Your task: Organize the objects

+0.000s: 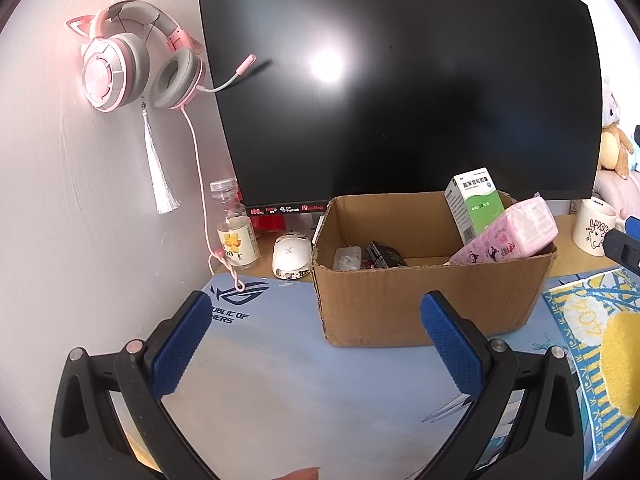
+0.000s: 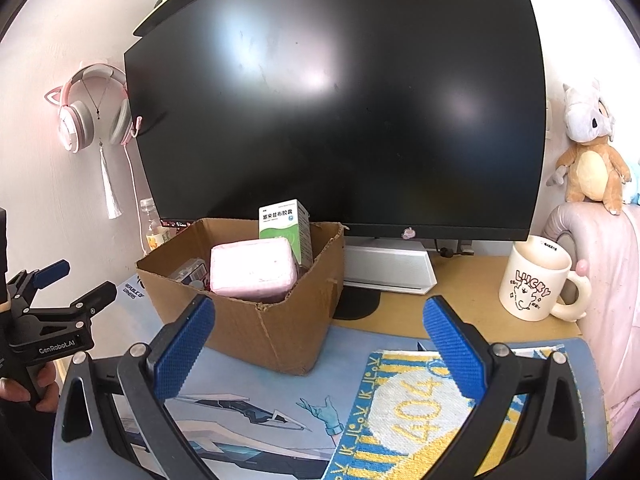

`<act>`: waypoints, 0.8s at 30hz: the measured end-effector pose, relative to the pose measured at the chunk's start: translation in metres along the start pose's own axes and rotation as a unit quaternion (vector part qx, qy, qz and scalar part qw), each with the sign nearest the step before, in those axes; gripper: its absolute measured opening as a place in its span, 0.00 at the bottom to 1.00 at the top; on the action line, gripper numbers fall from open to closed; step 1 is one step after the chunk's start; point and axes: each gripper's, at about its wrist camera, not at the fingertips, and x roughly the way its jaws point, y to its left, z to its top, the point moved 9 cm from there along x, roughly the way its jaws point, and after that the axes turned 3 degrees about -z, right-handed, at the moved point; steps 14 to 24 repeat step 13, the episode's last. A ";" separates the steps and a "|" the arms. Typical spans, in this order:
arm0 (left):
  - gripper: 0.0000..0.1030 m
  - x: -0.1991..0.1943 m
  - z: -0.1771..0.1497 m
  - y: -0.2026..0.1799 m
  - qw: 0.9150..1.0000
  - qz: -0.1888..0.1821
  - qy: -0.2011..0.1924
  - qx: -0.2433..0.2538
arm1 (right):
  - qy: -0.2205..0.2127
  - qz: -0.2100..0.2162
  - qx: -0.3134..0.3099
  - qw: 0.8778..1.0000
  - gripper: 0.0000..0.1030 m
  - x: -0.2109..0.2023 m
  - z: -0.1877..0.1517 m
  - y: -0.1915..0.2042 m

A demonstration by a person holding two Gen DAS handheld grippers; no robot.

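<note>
A cardboard box point(image 1: 424, 300) stands on the blue desk mat point(image 1: 280, 364) in front of the monitor. It holds a pink tissue pack point(image 1: 516, 236), a green and white medicine box point(image 1: 474, 204), a clear plastic case point(image 1: 347, 259) and a small black box point(image 1: 382, 255). My left gripper point(image 1: 316, 344) is open and empty, just in front of the box. My right gripper point(image 2: 320, 344) is open and empty, above a yellow and blue towel point(image 2: 412, 412), right of the box point(image 2: 256, 316). The left gripper also shows in the right wrist view point(image 2: 76, 280).
A black monitor point(image 1: 400, 80) fills the back. Left of the box are a white mouse point(image 1: 291, 257) and a clear bottle point(image 1: 236, 232). Pink headphones point(image 1: 132, 68) hang on the wall. A white mug point(image 2: 536, 280) stands at the right, near a plush toy point(image 2: 588, 152).
</note>
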 end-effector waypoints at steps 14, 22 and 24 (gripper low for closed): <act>1.00 -0.004 0.002 -0.002 1.000 -0.002 -0.008 0.002 | 0.004 -0.006 -0.001 1.000 1.00 0.004 -0.003 -0.005; 1.00 -0.004 0.002 -0.002 1.000 -0.002 -0.008 0.002 | 0.004 -0.006 -0.001 1.000 1.00 0.004 -0.003 -0.005; 1.00 -0.004 0.002 -0.002 1.000 -0.002 -0.008 0.002 | 0.004 -0.006 -0.001 1.000 1.00 0.004 -0.003 -0.005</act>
